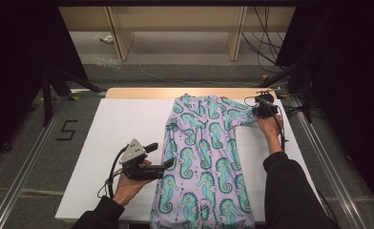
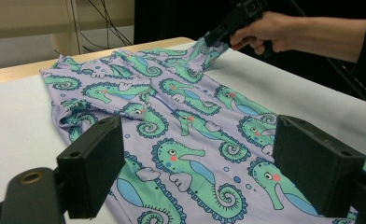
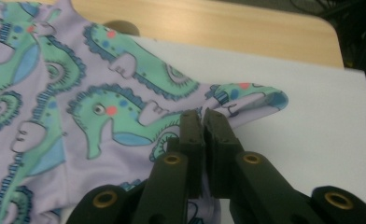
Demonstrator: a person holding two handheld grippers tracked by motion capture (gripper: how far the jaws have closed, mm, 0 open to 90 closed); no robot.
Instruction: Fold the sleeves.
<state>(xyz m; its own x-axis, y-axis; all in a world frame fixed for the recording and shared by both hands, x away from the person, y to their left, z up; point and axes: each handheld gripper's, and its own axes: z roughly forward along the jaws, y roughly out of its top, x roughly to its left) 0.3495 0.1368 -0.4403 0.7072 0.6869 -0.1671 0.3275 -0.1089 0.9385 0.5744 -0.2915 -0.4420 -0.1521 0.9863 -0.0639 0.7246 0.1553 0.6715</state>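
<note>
A lilac child's garment point(image 1: 204, 152) printed with green seahorses lies flat on the white tabletop point(image 1: 123, 124), running from the far edge to the near edge. My right gripper point(image 1: 254, 112) is at the garment's far right corner, shut on the end of its sleeve point(image 3: 246, 100), and the cloth is pinched between the closed black jaws point(image 3: 203, 119). The left gripper view has that gripper point(image 2: 214, 35) lifting the sleeve point(image 2: 202, 52) a little off the table. My left gripper point(image 1: 162, 156) hovers at the garment's left edge, jaws wide open point(image 2: 200, 163) over the cloth point(image 2: 186, 121), with nothing gripped.
A strip of bare wood point(image 1: 142, 93) borders the table's far edge. Behind it are wooden shelf legs point(image 1: 120, 38) and loose cables point(image 1: 266, 38) on the floor. Black stands flank the table, and a "5" point(image 1: 67, 130) is marked on the floor at left.
</note>
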